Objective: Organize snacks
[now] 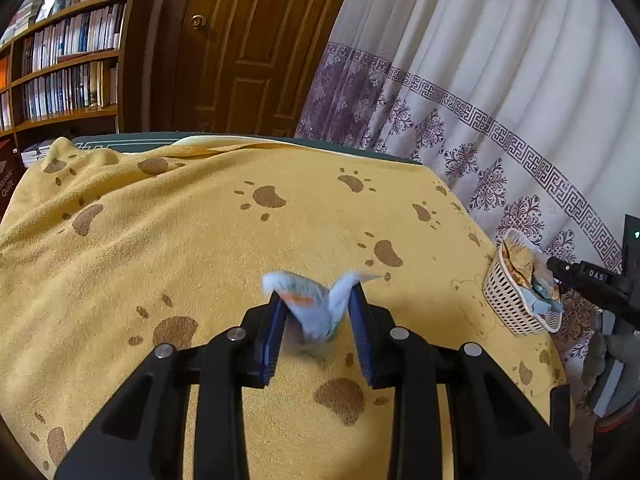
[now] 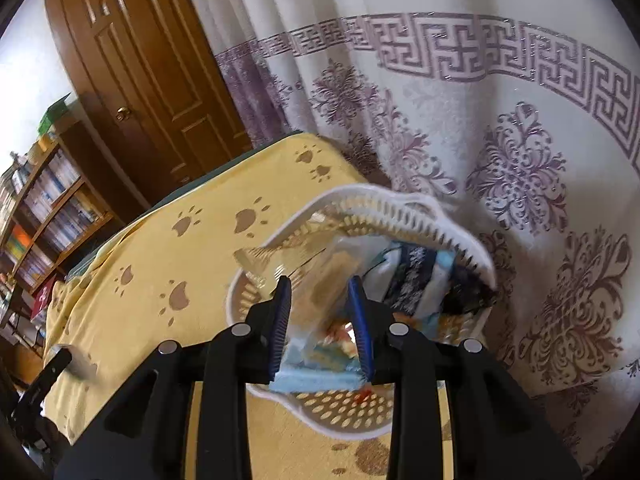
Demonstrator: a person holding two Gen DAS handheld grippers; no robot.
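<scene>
Left wrist: paw-print blanket, curtain, maybe bed.

yellow paw-print blanket | wooden door | bookshelf | patterned curtain

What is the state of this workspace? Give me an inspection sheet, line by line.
Surface: yellow paw-print towel over the table.
Job's things: white basket at the table's right edge, filled with snack packets; blurred light blue packet.
Clutter: nothing seen.
Grippers: left gripper around the light blue packet; right gripper over the basket, a packet between its fingers, grip unclear.
Cables: nothing seen.
Surroundings: bookshelf, wooden door, patterned curtain.
</scene>
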